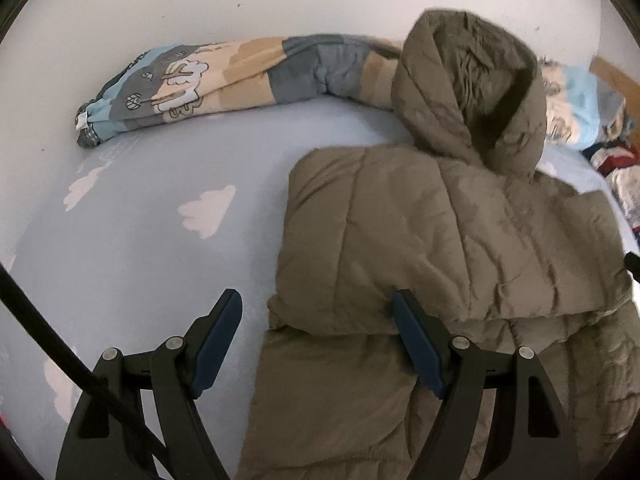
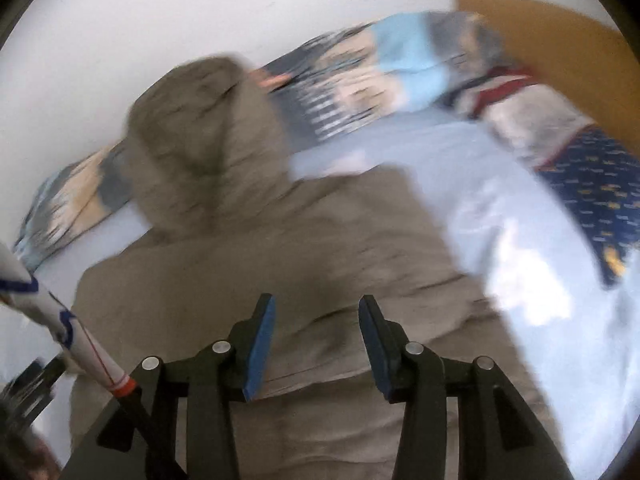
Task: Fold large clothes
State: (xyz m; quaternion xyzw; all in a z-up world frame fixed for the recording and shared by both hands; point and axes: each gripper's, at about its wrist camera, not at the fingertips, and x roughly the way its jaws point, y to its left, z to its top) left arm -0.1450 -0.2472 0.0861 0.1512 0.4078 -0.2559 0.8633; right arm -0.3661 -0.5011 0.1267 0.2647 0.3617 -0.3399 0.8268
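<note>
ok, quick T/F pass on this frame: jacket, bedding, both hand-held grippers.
1. The olive puffer jacket lies on the blue cloud-print sheet. True.
2. The hood is tucked under the jacket body. False: it stands up at the far end, open.
3. The left hand-held gripper is clamped on a sleeve. False: its jaws are wide open, gripping nothing.
4. A rolled patterned duvet lies along the wall. True.
5. The right hand-held gripper is open above the jacket. True.
</note>
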